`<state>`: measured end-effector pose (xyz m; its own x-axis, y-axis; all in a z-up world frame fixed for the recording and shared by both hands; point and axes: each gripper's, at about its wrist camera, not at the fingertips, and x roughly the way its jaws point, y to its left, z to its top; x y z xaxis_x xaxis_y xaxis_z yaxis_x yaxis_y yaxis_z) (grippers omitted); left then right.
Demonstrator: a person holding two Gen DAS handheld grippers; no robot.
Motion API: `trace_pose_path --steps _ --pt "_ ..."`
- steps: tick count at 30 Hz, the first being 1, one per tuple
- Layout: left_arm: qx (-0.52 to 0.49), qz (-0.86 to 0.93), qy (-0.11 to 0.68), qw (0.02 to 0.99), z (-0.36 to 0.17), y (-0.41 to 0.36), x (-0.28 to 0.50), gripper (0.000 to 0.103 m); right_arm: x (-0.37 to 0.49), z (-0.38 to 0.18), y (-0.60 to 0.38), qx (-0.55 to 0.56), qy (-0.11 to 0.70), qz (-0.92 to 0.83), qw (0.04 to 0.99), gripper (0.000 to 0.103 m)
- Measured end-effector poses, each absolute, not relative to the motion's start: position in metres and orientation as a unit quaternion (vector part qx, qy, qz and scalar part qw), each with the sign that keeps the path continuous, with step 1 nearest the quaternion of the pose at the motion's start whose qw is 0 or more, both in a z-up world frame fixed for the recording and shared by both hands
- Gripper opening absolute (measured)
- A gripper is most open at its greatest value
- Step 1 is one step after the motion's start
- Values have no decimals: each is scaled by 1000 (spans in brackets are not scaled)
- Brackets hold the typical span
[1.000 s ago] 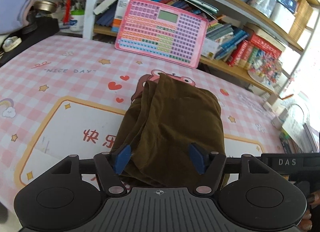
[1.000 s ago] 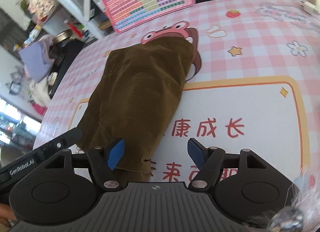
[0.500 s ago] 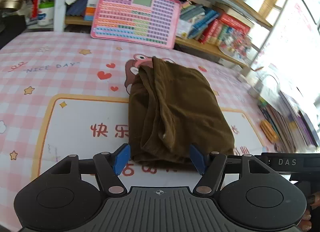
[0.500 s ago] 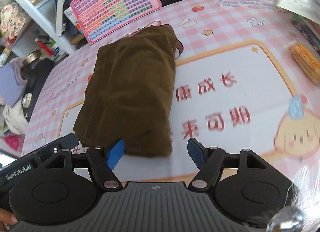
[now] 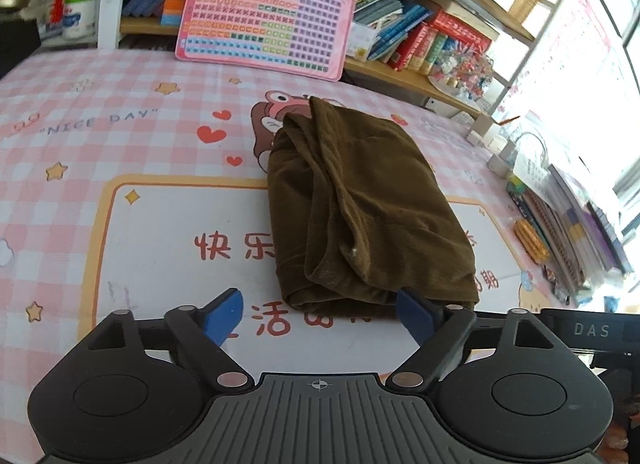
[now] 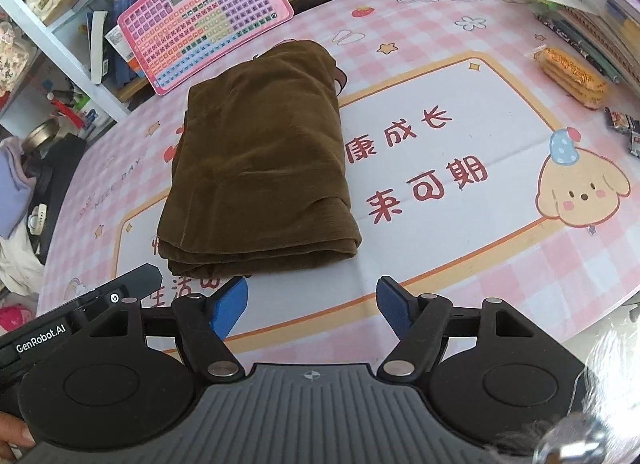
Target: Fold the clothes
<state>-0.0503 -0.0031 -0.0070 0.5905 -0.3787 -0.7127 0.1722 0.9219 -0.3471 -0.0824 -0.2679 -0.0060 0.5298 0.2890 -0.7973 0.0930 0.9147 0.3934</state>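
The folded brown garment [image 5: 360, 208] lies on the surface [image 5: 140, 232] ahead of both empty claws, long axis running away from them, its near edge just before the left claw [image 5: 318, 314], whose jaws have just widened; the open right claw [image 6: 312, 304] sits off its right corner.

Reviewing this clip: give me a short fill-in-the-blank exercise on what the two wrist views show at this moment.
1. The folded garment lying on the table mat is ____ in colour.
2. The left gripper holds ____ between its blue pads.
3. The keyboard-style toy board leaning against the bookshelf has a ____ frame.
4. The right gripper has its jaws ____, short of the garment's near edge.

Missing words: brown; nothing; pink; open
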Motion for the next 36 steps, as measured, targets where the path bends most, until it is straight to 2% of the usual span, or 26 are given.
trace_pose_path --steps 3,11,17,19,21,23,24,25,27,28,29,31,33,36 --pt "-153 -148 430 877 -8 4 -39 90 -76 -2 -272 197 466 49 861 78" --pt "-197 -121 447 864 -19 6 14 90 -21 -14 -286 219 461 65 857 78" --pt "-204 -110 469 852 -35 -10 40 90 20 -35 -281 238 494 88 831 77" --pt "-207 -106 472 850 -40 -13 44 90 26 -41 -279 241 503 101 824 74" --pt "-211 -102 473 849 -44 -16 47 90 31 -47 -279 252 509 117 815 60" --pt "-211 -98 473 850 -45 -21 50 88 35 -49 -279 256 511 129 811 55" --pt "-210 -97 473 850 -44 -24 51 86 38 -49 -278 251 511 135 811 51" --pt "-204 -97 472 852 -42 -28 51 64 39 -48 -275 237 508 142 816 49" --pt "-194 -99 469 856 -37 -38 50 47 39 -42 -267 196 493 156 833 38" --pt "-187 -100 466 859 -34 -43 49 37 37 -37 -261 162 478 163 848 36" --pt "-167 -106 451 870 -26 -52 45 33 34 -31 -255 127 457 169 864 33" --pt "-128 -117 423 889 -11 -68 36 32 26 -19 -247 69 415 181 889 31" --pt "-129 -124 429 885 -12 -69 36 32 25 -16 -252 63 403 187 893 31" --pt "-161 -123 456 867 -24 -61 42 35 31 -27 -268 103 439 184 874 32"
